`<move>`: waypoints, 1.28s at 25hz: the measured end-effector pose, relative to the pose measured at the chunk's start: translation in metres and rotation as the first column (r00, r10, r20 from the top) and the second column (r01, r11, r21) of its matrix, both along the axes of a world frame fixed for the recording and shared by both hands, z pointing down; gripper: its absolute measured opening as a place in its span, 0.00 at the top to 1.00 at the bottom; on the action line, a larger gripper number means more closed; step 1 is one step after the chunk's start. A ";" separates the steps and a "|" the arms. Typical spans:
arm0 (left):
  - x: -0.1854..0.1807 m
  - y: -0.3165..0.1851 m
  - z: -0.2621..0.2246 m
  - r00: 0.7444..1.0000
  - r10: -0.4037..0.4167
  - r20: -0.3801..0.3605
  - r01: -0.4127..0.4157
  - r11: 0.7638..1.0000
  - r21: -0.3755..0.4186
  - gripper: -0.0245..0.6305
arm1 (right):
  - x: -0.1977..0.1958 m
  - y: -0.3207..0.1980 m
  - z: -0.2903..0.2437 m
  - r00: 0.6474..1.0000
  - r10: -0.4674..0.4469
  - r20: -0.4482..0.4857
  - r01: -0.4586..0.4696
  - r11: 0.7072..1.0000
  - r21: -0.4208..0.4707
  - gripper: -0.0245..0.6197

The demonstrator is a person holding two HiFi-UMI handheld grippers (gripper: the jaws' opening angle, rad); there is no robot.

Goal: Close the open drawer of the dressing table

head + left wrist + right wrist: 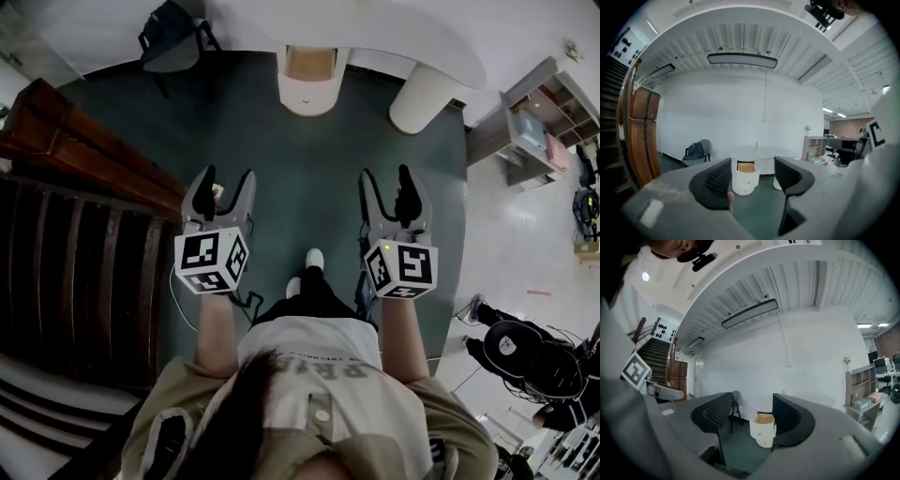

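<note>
A white desk (412, 37) stands with its drawer (311, 64) pulled open. Green floor (309, 159) stretches from it to the left tool (228, 178) and right tool (385, 176), both spread wide and holding nothing.

you hold both grippers out in front of you, side by side and well apart, both pointing forward. left gripper (228, 180): jaws apart, empty. right gripper (385, 178): jaws apart, empty. your left forearm (216, 323) and right forearm (401, 333) run roughly parallel. each marker cube sits at the wrist end, facing up.
</note>
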State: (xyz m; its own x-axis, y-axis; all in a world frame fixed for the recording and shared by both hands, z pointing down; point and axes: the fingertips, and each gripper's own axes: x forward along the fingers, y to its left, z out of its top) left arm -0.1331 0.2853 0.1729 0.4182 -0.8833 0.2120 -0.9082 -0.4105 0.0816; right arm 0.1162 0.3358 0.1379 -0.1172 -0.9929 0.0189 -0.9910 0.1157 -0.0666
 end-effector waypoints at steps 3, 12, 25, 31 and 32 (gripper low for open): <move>0.003 -0.014 0.020 1.000 -0.003 0.018 0.004 0.999 -0.041 0.52 | 0.009 -0.019 0.015 1.000 0.007 0.004 -0.007 1.000 -0.026 0.55; 0.026 -0.081 0.023 0.995 -0.024 0.094 0.029 0.998 -0.048 0.52 | 0.036 -0.087 0.031 0.999 0.003 0.046 -0.001 0.998 -0.059 0.55; 0.058 -0.174 -0.002 0.984 -0.039 0.172 0.035 0.999 0.024 0.52 | 0.067 -0.187 0.009 0.997 -0.071 0.008 0.071 0.997 0.012 0.55; 0.049 -0.195 0.018 0.979 -0.050 0.196 0.055 0.998 -0.019 0.52 | 0.061 -0.213 0.031 0.995 -0.100 0.014 0.100 0.995 -0.026 0.55; 0.046 -0.200 0.022 0.978 -0.047 0.202 0.054 0.998 -0.026 0.52 | 0.058 -0.218 0.036 0.994 -0.105 0.019 0.105 0.994 -0.037 0.55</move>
State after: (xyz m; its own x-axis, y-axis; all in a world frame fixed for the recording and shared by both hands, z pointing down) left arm -0.0873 0.0851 0.1954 0.3193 -0.8936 0.3154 -0.9268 -0.3639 -0.0928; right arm 0.1739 0.1181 0.1737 -0.2213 -0.9737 0.0533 -0.9723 0.2161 -0.0896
